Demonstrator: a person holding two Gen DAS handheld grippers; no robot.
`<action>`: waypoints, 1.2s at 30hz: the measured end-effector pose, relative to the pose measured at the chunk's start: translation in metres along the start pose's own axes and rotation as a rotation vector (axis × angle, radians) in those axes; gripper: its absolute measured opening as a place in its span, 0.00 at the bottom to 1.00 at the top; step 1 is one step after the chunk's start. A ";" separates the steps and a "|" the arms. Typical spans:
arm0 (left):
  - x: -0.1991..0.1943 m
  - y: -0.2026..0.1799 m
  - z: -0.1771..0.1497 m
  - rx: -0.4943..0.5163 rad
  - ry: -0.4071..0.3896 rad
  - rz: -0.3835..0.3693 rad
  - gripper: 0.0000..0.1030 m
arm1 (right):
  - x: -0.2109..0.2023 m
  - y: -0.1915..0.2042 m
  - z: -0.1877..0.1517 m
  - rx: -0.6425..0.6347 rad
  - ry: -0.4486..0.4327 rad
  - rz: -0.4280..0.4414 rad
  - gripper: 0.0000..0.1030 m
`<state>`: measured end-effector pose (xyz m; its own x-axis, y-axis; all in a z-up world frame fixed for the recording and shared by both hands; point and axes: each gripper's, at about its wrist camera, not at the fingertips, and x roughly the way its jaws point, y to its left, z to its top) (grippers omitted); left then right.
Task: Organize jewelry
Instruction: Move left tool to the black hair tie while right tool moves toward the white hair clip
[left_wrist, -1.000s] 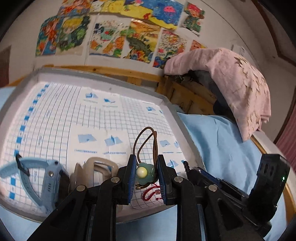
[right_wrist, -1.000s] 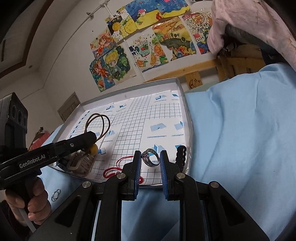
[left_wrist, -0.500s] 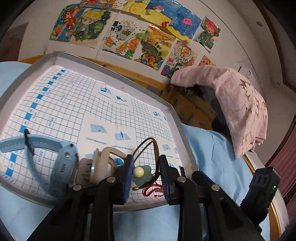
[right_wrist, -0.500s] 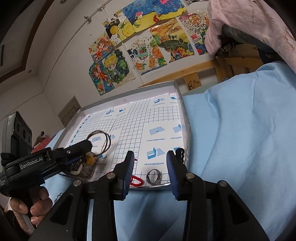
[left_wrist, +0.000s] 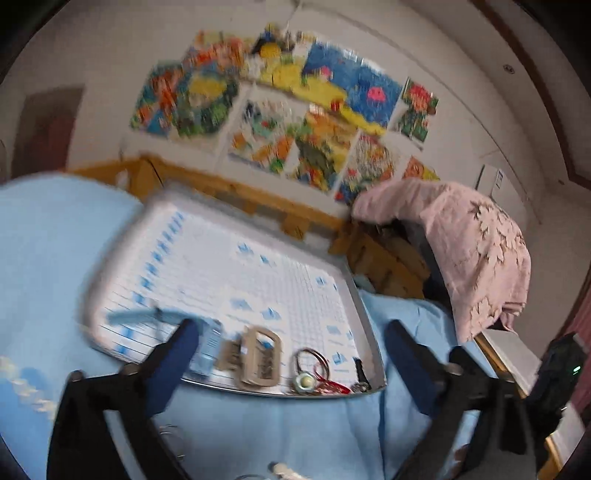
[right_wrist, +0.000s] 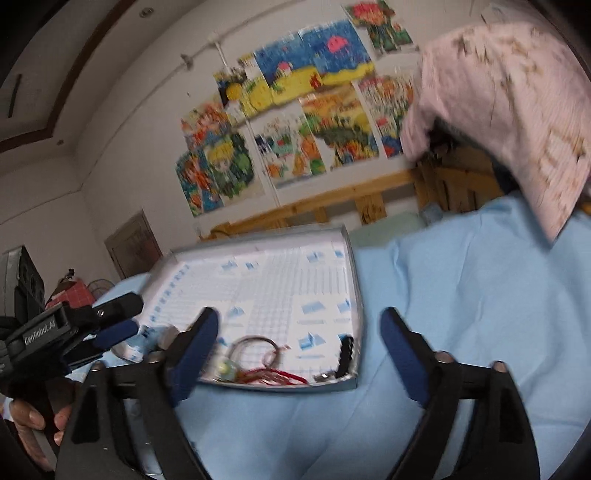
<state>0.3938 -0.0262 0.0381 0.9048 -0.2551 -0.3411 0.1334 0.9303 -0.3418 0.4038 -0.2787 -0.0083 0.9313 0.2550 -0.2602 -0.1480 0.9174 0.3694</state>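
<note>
Left gripper seen with jaws opening wide, nothing between them; right gripper likewise opening, nothing gripped. Both held just short of tray near edge. Pendant on brown cord, red string, tan clasp piece, blue watch, ring all seen lying inside tray along near edge. Further small items glimpsed on blue cloth outside tray, too blurred to identify. Task judged partly done; those pieces apparently left.

Bright drawings cover the wall; pink cloth (leaf-patterned) drapes beside blue bedsheet.
</note>
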 end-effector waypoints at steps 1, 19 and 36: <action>-0.012 -0.001 0.002 0.013 -0.023 0.009 1.00 | -0.009 0.003 0.003 -0.010 -0.017 0.002 0.94; -0.170 -0.003 -0.026 0.132 -0.136 0.145 1.00 | -0.163 0.088 0.008 -0.220 -0.165 0.023 0.99; -0.224 0.029 -0.104 0.227 0.003 0.201 1.00 | -0.236 0.105 -0.062 -0.238 -0.047 -0.011 0.99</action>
<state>0.1525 0.0307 0.0132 0.9209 -0.0604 -0.3851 0.0393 0.9973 -0.0624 0.1478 -0.2237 0.0364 0.9469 0.2348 -0.2195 -0.2066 0.9678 0.1441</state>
